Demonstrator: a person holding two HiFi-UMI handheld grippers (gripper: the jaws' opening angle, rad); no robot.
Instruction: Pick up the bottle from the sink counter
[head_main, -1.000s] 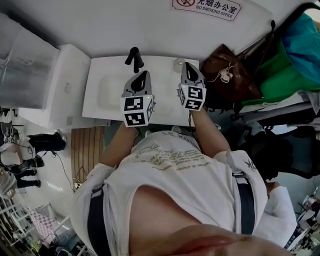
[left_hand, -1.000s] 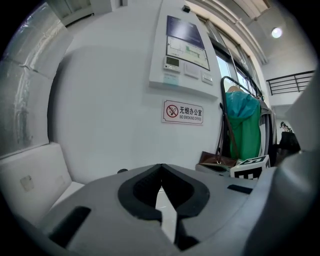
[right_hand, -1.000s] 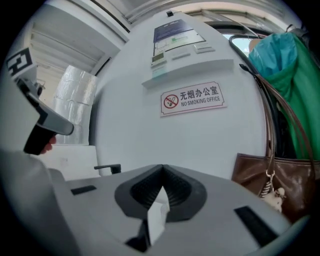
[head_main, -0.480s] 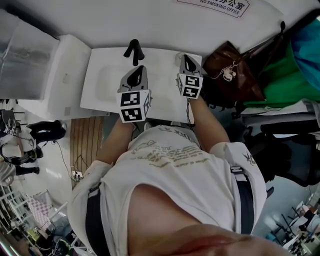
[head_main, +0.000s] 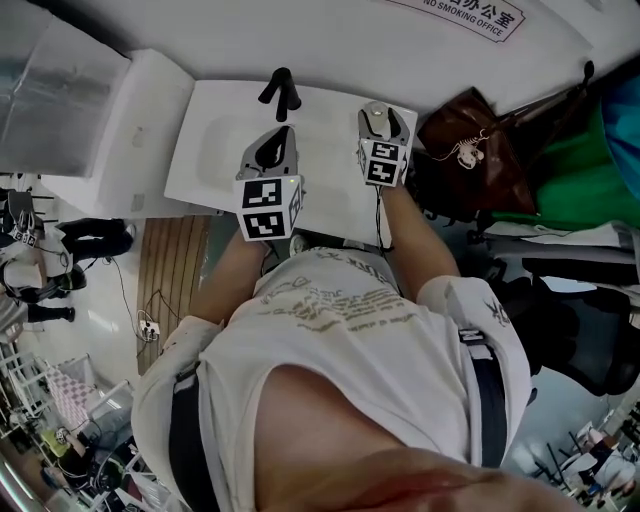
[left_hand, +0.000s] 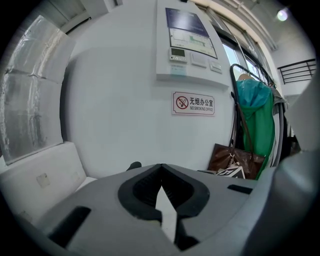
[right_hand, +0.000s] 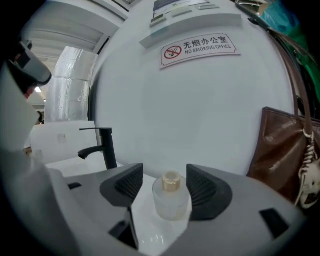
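The person wears a white short-sleeved T-shirt (head_main: 340, 330) with a faded greyish print across the chest and a small dark mark on one sleeve. Dark straps (head_main: 186, 440) run down both sides of it. The left gripper (head_main: 283, 130) and right gripper (head_main: 385, 109) are pale grey shells with black ribbed pads (right_hand: 131, 183), each carrying a cube (head_main: 268, 208) of black-and-white square markers

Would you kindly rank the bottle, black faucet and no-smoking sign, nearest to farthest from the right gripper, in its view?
1. bottle: between the right gripper's just-opened jaws.
2. black faucet: farther back, left.
3. no-smoking sign: farthest, high up.
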